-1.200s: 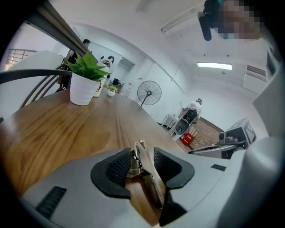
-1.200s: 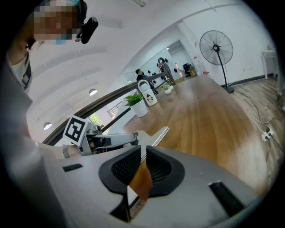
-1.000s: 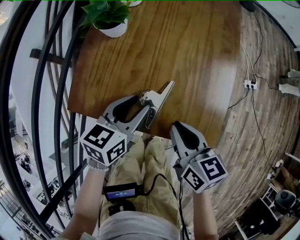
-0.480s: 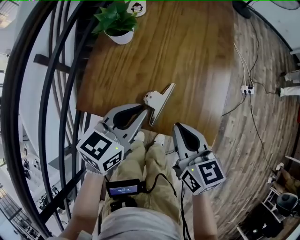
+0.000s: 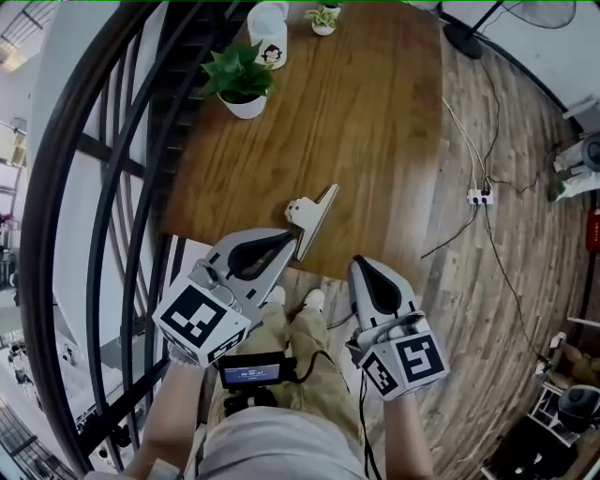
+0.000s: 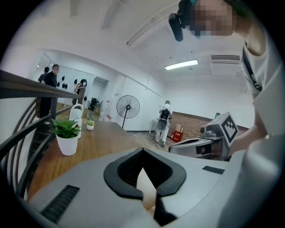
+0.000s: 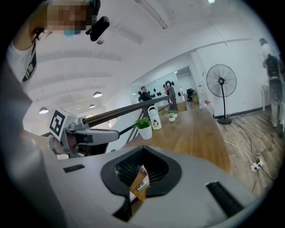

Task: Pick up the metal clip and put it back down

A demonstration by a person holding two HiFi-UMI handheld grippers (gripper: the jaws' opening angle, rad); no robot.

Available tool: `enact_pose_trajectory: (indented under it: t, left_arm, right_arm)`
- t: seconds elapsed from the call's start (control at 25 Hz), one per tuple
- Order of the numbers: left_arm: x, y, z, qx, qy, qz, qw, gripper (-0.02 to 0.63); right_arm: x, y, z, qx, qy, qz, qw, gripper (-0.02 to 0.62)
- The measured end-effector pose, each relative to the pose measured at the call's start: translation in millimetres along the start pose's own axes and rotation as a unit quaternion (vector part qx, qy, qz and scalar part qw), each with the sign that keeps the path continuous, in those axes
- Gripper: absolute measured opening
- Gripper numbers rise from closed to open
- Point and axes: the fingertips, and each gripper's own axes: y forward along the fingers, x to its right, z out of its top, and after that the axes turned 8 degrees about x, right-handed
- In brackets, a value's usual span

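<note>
The metal clip (image 5: 307, 214) lies flat on the wooden table (image 5: 375, 141) close to its near edge, with neither gripper touching it. My left gripper (image 5: 287, 238) hovers just short of the clip over the table edge; its jaws have just been closing and meet with nothing between them. In the left gripper view the left gripper (image 6: 143, 154) points across the table. My right gripper (image 5: 362, 263) is shut and empty, off the table's near edge to the right of the clip. The right gripper (image 7: 141, 152) looks along the table toward the plants.
A potted plant (image 5: 242, 89), a white jug (image 5: 269, 37) and a small plant (image 5: 324, 17) stand at the table's far left. A black railing (image 5: 94, 187) runs along the left. Cables and a power strip (image 5: 480, 197) lie on the floor at right, a fan (image 5: 525, 14) beyond.
The left gripper's tips were at the clip; they have pulled back toward me and shut, leaving the clip on the table. Both grippers rose, and the view tilted forward.
</note>
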Motion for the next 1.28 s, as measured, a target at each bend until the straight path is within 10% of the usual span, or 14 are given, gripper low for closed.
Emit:
enact_pose_trajectory:
  t: [1.28]
  left_arm:
    - [42, -45, 83, 0.055, 0.055, 0.008, 0.9969, 0.005]
  right_arm:
    - [-21, -49, 97, 0.084, -0.088, -0.012, 0.992, 0.002]
